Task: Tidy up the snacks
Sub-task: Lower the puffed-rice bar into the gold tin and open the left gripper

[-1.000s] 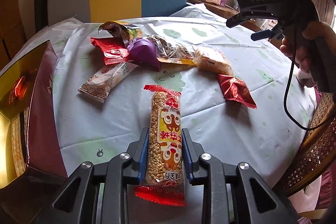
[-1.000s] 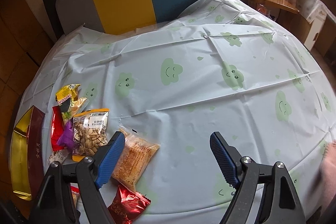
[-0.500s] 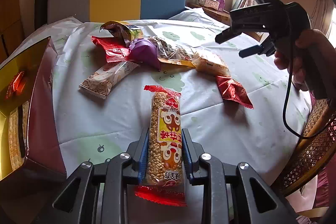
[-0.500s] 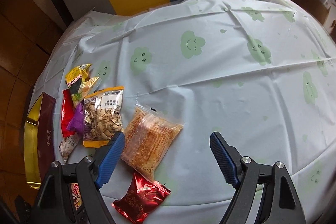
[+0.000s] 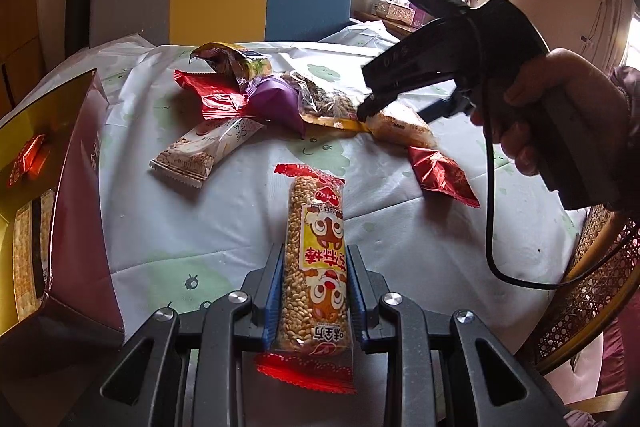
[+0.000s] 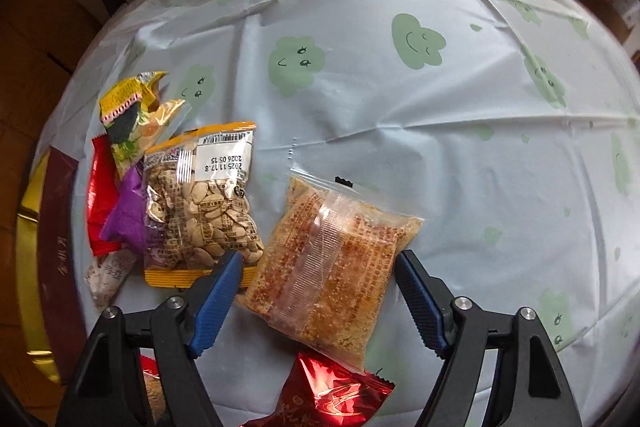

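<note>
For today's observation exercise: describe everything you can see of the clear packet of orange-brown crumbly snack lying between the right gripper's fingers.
The clear packet is a flat transparent plastic pouch of orange-brown crumbly squares with a ribbed central seam. It lies tilted on the cloud-print tablecloth, with the red foil packet at its near corner. The right gripper straddles it; its jaws have just been closing, and pad contact cannot be told.

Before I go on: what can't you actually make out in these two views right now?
- Right gripper pads: whether they touch the orange crumb bag; right wrist view leaves it unclear.
- Gold box contents: left wrist view, cut by the edge.
- Red foil packet: bottom edge crops it.
- Purple packet: under the seed bag.
</note>
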`<state>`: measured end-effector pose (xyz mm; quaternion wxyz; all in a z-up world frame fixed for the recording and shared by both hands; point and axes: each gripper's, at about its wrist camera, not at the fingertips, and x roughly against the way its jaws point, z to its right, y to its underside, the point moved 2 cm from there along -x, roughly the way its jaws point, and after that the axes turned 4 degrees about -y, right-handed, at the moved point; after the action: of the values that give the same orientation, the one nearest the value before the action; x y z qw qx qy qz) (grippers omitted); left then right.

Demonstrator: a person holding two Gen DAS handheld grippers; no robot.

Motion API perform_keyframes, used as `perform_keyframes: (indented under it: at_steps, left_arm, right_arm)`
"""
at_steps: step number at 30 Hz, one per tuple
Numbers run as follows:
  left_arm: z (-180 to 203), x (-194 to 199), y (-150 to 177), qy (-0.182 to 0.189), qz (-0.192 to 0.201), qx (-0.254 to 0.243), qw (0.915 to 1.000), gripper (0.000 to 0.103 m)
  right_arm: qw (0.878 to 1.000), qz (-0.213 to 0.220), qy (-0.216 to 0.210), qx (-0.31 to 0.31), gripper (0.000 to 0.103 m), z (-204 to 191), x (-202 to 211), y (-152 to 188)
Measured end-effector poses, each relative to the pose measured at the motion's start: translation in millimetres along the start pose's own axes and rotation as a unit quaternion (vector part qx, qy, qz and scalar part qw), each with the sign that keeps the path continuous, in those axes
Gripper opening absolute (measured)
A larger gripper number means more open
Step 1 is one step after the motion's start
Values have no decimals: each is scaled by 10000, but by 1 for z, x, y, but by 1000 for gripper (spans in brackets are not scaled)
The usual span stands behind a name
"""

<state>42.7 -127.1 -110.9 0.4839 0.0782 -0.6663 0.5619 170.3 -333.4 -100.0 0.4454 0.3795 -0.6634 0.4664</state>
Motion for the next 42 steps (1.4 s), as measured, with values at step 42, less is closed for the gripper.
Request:
perform_keyframes:
  at_steps: [42]
  left_arm:
    - [-215, 36, -90, -836, 218, 2819, 9555, 34]
  right_arm:
    - [9870, -6, 543, 1513, 61, -7, 6, 31]
